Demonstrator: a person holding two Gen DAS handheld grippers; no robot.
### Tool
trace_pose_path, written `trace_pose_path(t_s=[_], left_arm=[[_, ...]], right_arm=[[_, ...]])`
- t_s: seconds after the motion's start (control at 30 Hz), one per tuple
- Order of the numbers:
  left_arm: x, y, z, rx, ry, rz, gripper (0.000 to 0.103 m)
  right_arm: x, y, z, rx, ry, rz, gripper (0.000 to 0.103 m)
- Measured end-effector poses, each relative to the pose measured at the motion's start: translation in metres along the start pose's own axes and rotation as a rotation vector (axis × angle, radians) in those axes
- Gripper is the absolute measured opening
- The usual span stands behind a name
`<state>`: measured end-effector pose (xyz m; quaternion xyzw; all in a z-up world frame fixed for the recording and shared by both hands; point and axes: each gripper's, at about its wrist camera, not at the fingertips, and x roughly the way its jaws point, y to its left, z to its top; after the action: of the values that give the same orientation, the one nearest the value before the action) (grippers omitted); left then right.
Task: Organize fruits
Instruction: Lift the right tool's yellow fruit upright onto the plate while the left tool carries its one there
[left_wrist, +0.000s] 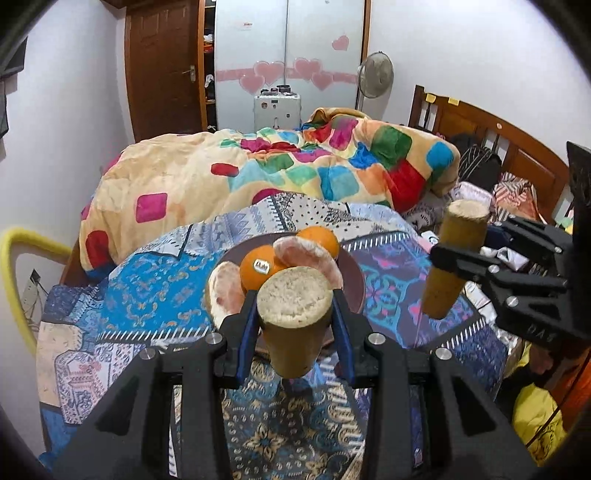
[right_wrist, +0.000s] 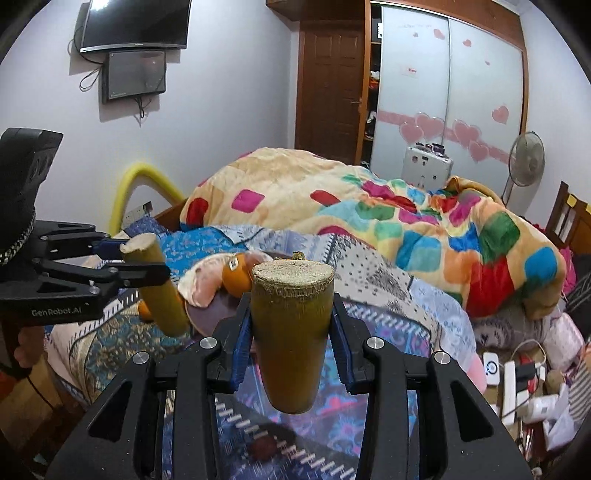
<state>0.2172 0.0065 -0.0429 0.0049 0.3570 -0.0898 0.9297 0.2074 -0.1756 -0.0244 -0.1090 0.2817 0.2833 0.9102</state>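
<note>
On the bed (left_wrist: 155, 295) a plate (left_wrist: 354, 280) lies at twelve o'clock from the left tongs (left_wrist: 295, 317), bearing two oranges (left_wrist: 258, 271) and pomelo segments (left_wrist: 310, 254). Behind it, at twelve, the quilt (left_wrist: 258, 166) is heaped. The right tongs (left_wrist: 448, 264) hang at three o'clock of the plate, each tongs gripping a sugarcane piece (left_wrist: 295, 314) upright above the bedcover.

Even indoor light, soft shadows, strong fisheye bending w/ dark corners, slight blur toward edges.
</note>
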Motion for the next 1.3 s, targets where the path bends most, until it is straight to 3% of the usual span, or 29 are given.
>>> trace_pose_path(t_s=[0.27,0.6,0.77,1.03,1.3], left_arm=[[0.033,0.014,0.007,-0.066,0.052,-0.067,0.037],[0.054,0.028,0.007,-0.043,0.066,-0.034,0.037],[0.060,0.042,0.010,-0.086,0.062,-0.065,0.038],[0.068,0.052,0.018,-0.072,0.037,0.026,0.042],[0.083,0.069,0.018,-0.095,0.056,0.067,0.047]], right_arm=[[0.034,0.003,0.011,0.007,0.014,0.036,0.035],[0.074,0.020,0.015,-0.019,0.050,0.082,0.035],[0.088,0.027,0.014,-0.035,0.077,0.092,0.035],[0.098,0.028,0.014,-0.044,0.081,0.102,0.036],[0.110,0.030,0.013,-0.038,0.083,0.117,0.036]])
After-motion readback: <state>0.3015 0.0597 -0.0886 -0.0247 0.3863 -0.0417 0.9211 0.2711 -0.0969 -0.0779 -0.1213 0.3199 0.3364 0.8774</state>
